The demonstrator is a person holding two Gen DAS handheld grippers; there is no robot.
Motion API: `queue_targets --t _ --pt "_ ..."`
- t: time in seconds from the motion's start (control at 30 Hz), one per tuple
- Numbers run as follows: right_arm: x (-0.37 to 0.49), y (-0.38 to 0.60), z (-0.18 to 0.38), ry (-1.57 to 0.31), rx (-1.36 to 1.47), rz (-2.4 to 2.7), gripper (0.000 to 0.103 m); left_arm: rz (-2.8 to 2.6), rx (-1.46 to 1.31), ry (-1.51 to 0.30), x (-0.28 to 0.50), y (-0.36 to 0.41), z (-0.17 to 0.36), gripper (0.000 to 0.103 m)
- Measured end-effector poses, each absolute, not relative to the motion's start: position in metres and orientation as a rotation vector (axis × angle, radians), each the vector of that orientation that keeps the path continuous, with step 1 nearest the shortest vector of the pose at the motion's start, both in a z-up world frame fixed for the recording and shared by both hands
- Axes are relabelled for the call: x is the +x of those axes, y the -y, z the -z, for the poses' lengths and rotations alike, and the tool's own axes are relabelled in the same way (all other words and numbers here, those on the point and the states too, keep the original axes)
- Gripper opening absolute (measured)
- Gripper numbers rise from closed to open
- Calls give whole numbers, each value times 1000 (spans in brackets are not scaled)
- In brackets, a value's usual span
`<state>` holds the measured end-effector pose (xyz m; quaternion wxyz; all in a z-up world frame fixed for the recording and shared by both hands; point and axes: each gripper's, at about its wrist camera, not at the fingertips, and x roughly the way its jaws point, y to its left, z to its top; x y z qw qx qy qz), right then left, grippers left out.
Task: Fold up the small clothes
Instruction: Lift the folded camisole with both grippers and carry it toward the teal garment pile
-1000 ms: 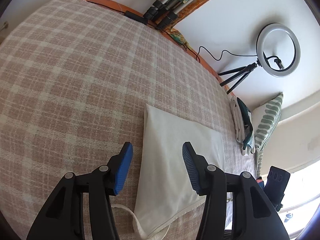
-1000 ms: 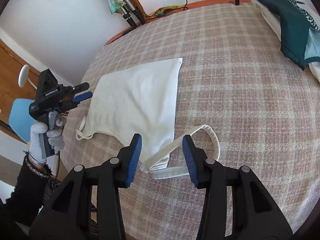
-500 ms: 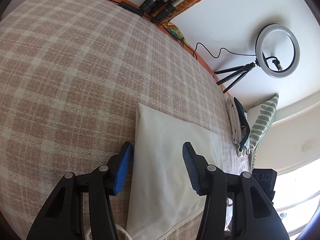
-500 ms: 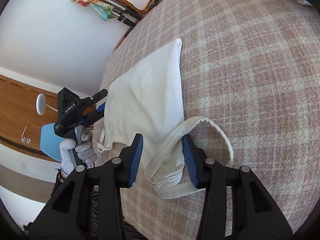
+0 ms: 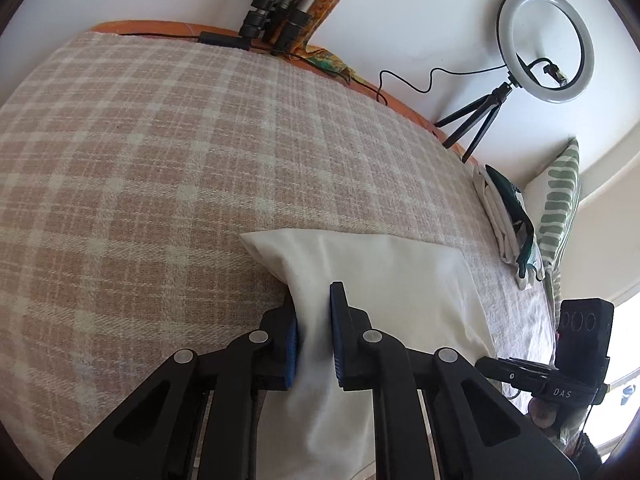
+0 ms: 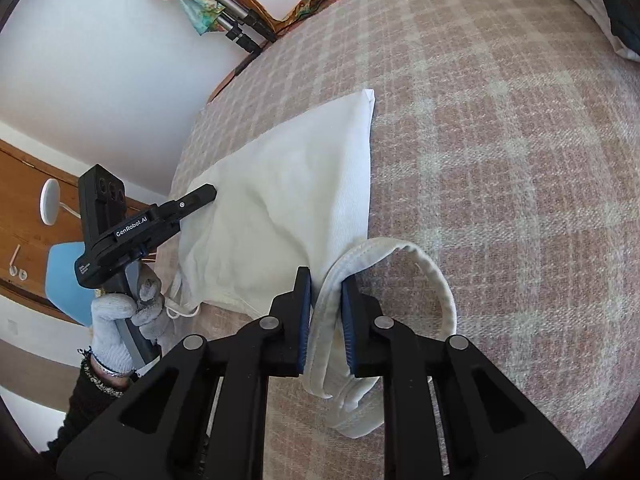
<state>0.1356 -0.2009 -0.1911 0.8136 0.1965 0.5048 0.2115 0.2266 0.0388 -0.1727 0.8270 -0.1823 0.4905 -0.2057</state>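
A small white sleeveless top (image 6: 288,184) lies on the pink plaid bed cover (image 6: 500,160). It also shows in the left wrist view (image 5: 392,280). My left gripper (image 5: 314,336) is shut on a bunched edge of the top near its bottom hem, and it shows from the side in the right wrist view (image 6: 192,204). My right gripper (image 6: 326,320) is shut on a shoulder strap (image 6: 436,280) at the top's armhole end. The cloth between the two grippers is slightly lifted and wrinkled.
A stack of folded clothes (image 5: 508,220) and a green striped pillow (image 5: 560,208) lie at the bed's far right. A ring light on a tripod (image 5: 544,48) and leaning tripod legs (image 5: 280,12) stand by the wall. A blue chair (image 6: 64,280) is beside the bed.
Both grippers have gone from open to shut on the white top: the left on the edge near the hem, the right on the strap. The cloth has bunched and lifted at both grips.
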Motion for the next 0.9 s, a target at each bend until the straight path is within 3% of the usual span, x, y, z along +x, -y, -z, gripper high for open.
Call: queue_targets --t 0.5,0.9 --pt "113 185 141 -908 190 -407 13 504 -348 -896 197 -22 121 6" --pt "102 231 127 -864 212 -346 13 575 -312 -797 208 23 80 3"
